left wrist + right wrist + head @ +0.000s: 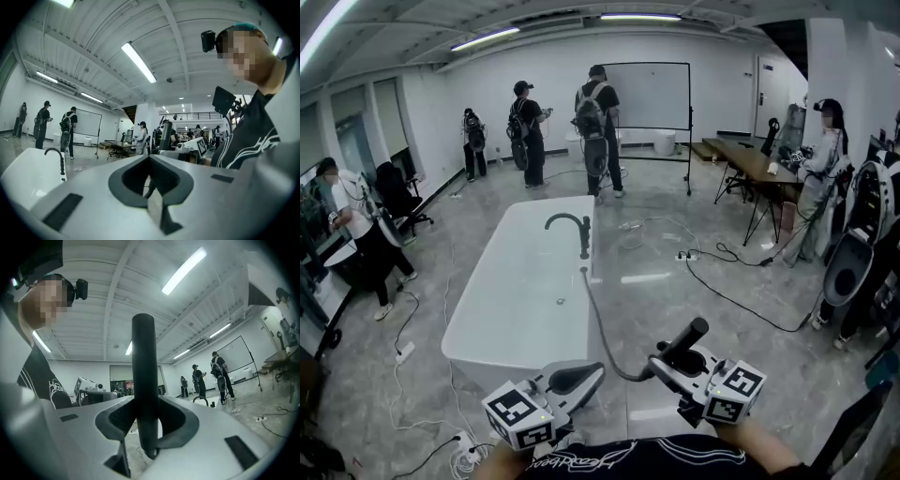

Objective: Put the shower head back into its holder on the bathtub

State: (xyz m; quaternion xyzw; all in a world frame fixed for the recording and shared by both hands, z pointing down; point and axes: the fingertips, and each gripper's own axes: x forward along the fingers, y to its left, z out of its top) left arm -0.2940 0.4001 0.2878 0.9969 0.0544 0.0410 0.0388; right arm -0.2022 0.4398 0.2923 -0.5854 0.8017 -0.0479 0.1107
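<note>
Shower head point(685, 338) sits clamped in the right claw point(673, 362), its dark handle crossing the jaws and slanting up and away; hose point(596, 319) trails back to the bathtub point(484, 298); holder point(584, 246), which I judge to be the black post beside the faucet point(563, 219) on the tub's right rim, lies well ahead and leftward; left claw point(578, 377) is closed, empty.

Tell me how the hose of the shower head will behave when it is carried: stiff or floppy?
The hose hangs in a slack curve from the bathtub to the shower head, so it is probably floppy and will trail. The head is a smooth dark rod held in the right gripper; a pulling hose may twist it there.
</note>
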